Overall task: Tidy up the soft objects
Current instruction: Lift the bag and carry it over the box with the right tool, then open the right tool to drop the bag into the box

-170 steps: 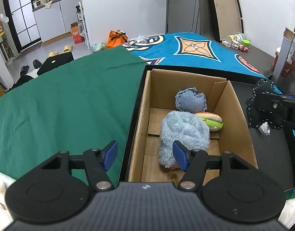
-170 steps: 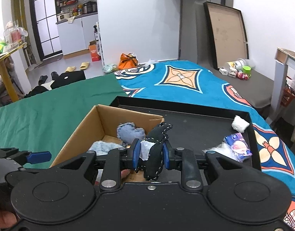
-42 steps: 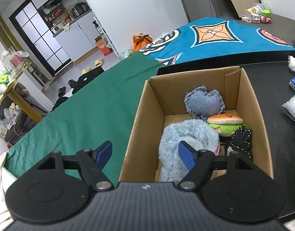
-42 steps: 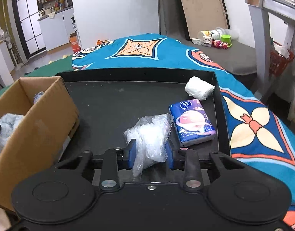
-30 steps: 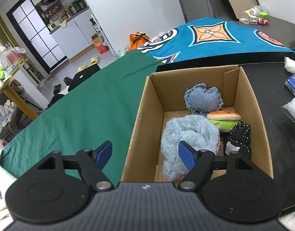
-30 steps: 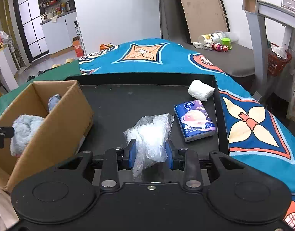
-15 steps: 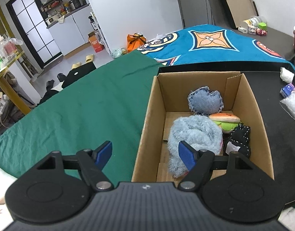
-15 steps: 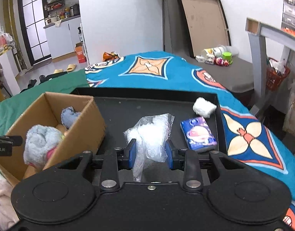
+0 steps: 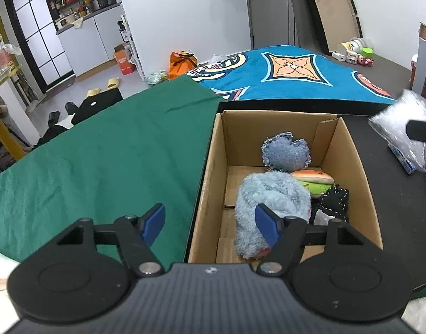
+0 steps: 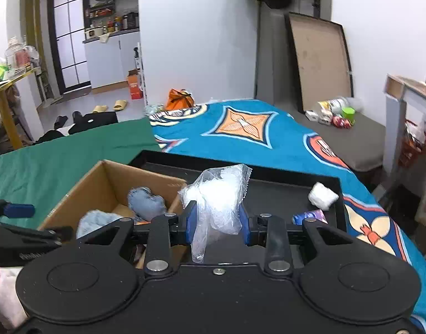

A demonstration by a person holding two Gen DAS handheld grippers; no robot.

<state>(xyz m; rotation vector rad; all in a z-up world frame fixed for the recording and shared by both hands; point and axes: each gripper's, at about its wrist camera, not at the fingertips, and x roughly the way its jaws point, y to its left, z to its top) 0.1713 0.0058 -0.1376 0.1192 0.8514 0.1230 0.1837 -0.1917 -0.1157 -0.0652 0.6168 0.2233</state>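
Cardboard: the open box (image 9: 349, 150) stands on the black tray (image 10: 279, 192), filling the lower centre of the left wrist view; its rim is bare all round and its mouth is open above.
Box contents: a fluffy pale-blue plush (image 9: 271, 197) lies low in the middle, a denim heart cushion (image 9: 285, 153) leans against the far wall, a hamburger toy (image 9: 313, 179) and a black stitched toy (image 9: 334, 201) sit to the right.
Free floor in box: bare cardboard shows at the left and far-left of the bottom.
Tray edges: a raised black lip runs along the far side; right of the box the tray floor is mostly bare.
Clear plastic bag: the crumpled bag (image 10: 217, 197) with white filling sits mid-frame in the right wrist view, off the tray, beside the box's right wall.
Right gripper (image 10: 217, 220): blue pads clamped on the bag's sides.
Left gripper (image 9: 210, 222): jaws apart and closing, nothing between them, straddling the box's near-left corner.
Left on tray: a white wad (image 10: 323, 194) at the far right corner, a blue tissue pack (image 10: 307, 217) nearer.
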